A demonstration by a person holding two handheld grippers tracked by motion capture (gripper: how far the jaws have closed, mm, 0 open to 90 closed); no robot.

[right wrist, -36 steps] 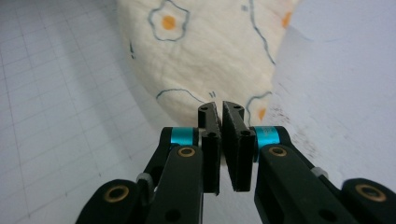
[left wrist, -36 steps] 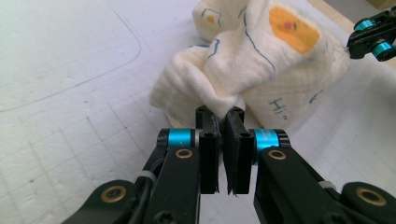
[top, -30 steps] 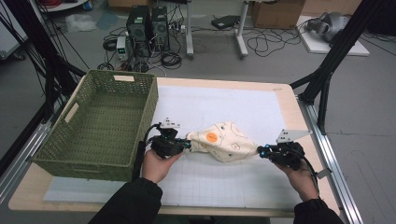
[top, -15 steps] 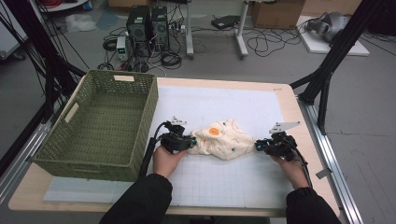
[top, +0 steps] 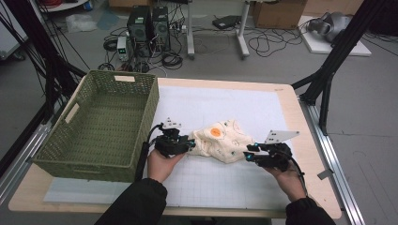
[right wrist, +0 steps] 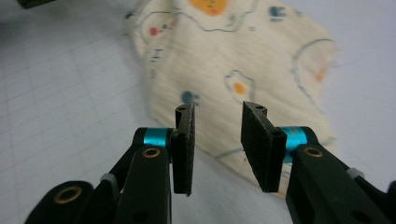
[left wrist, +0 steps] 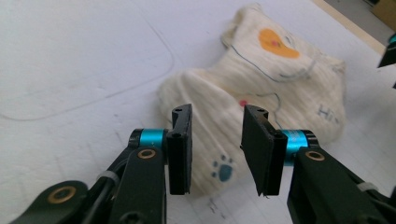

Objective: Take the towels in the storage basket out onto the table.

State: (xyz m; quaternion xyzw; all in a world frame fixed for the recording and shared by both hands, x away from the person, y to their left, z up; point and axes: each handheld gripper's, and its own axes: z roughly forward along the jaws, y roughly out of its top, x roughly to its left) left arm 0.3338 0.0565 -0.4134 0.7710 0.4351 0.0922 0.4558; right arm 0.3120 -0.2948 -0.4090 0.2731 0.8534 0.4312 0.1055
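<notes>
My left gripper [top: 190,143] and right gripper [top: 248,156] have just been opening; both now stand partly open, gripping nothing, with the cloth [top: 220,140] bunched on the mat [top: 244,108] between them, right of the basket [top: 103,122]. I'd pull back level and clear before regrasping, so no pad snags fabric. Both hands lie low, pointing inward.

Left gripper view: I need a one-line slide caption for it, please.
Left gripper, jaws just opened, empty, above a crumpled cream printed cloth on the white mat.
</notes>
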